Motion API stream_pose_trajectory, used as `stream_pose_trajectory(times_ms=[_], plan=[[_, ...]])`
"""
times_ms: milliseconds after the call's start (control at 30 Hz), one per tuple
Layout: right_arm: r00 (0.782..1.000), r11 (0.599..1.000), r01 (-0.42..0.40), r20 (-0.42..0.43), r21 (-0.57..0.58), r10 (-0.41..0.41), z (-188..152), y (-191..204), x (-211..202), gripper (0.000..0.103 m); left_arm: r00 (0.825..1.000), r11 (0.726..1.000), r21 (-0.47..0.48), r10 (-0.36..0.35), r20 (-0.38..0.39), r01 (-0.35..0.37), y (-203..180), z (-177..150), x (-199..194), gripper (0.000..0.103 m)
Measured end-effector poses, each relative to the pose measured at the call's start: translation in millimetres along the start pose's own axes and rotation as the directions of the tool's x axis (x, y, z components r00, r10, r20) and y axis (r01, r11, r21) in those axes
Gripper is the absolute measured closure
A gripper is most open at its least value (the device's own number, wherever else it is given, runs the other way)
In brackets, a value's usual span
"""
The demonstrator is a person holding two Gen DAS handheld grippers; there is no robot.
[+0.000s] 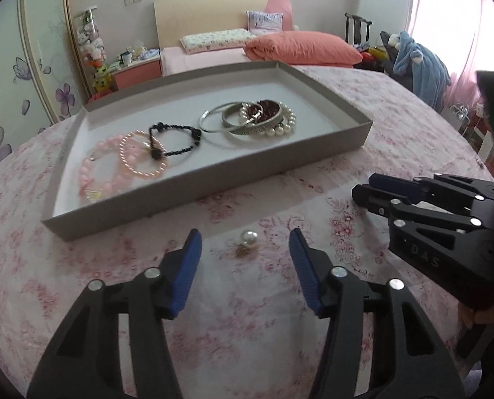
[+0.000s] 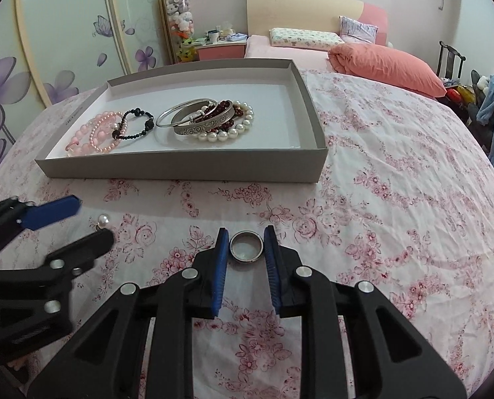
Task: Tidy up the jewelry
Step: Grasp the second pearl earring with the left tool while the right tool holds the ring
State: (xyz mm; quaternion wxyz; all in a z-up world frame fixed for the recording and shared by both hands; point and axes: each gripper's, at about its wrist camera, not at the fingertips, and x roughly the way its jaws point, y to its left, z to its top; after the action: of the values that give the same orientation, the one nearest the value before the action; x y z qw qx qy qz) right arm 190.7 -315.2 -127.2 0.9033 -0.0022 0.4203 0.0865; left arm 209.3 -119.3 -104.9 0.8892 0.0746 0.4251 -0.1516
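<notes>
A shallow grey box (image 1: 213, 189) (image 2: 180, 169) lies on the floral bedspread and holds pink bead bracelets (image 1: 127, 163) (image 2: 97, 136), a black bead bracelet (image 1: 175, 141) (image 2: 135, 124), silver bangles (image 1: 233, 121) (image 2: 197, 119) and a pearl bracelet (image 1: 280, 129) (image 2: 227, 136). A pearl earring (image 1: 248, 237) (image 2: 103, 221) lies on the bedspread between the fingers of my open left gripper (image 1: 245, 242) (image 2: 80, 219). A silver ring (image 2: 247, 246) sits between the pads of my right gripper (image 2: 247, 246) (image 1: 363, 189), which closes around it; the pads touch or nearly touch its sides.
The pink floral bedspread (image 2: 396, 199) spreads to the right of the box. Pillows and an orange quilt (image 2: 390, 66) lie at the head of the bed. A wardrobe with flower decals (image 2: 47, 50) stands on the left, a chair with clothes (image 1: 416, 63) on the right.
</notes>
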Motion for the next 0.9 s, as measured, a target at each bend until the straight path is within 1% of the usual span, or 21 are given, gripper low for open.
stream_pose_trajectory(times_ms=[100, 133, 167, 233, 400, 633, 767, 900], plan=[[1.000, 1.000, 0.000, 0.000, 0.000, 0.000, 0, 0, 0, 0.080, 1.000, 1.000, -0.007, 0.008, -0.016, -0.008, -1, 1, 7, 0.064], [1.000, 1.000, 0.000, 0.000, 0.000, 0.000, 0, 0, 0, 0.080, 1.000, 1.000, -0.010, 0.015, -0.017, -0.015, 0, 1, 7, 0.070], [1.000, 1.000, 0.000, 0.000, -0.001, 0.000, 0, -1, 0, 0.080, 1.000, 1.000, -0.009, 0.025, -0.011, -0.025, 1, 1, 7, 0.078], [1.000, 1.000, 0.002, 0.000, -0.002, -0.002, 0, -1, 0, 0.080, 0.999, 0.999, -0.013, 0.030, -0.012, -0.030, 4, 1, 6, 0.089], [1.000, 1.000, 0.002, -0.001, -0.025, -0.002, 1, 8, 1, 0.080, 0.997, 0.997, -0.043, 0.070, -0.017, -0.071, 27, -5, 0, 0.089], [0.999, 0.995, -0.043, -0.011, -0.087, 0.042, 3, 38, 4, 0.080, 0.989, 0.985, -0.099, 0.142, -0.028, -0.144, 71, -21, -12, 0.089], [0.999, 0.993, -0.045, -0.006, -0.109, 0.045, 2, 51, 5, 0.080, 0.988, 0.982, -0.110, 0.151, -0.018, -0.152, 79, -26, -17, 0.089], [0.999, 0.994, -0.052, -0.007, -0.098, 0.051, 3, 50, 5, 0.080, 0.989, 0.982, -0.116, 0.148, -0.017, -0.149, 80, -26, -18, 0.089]])
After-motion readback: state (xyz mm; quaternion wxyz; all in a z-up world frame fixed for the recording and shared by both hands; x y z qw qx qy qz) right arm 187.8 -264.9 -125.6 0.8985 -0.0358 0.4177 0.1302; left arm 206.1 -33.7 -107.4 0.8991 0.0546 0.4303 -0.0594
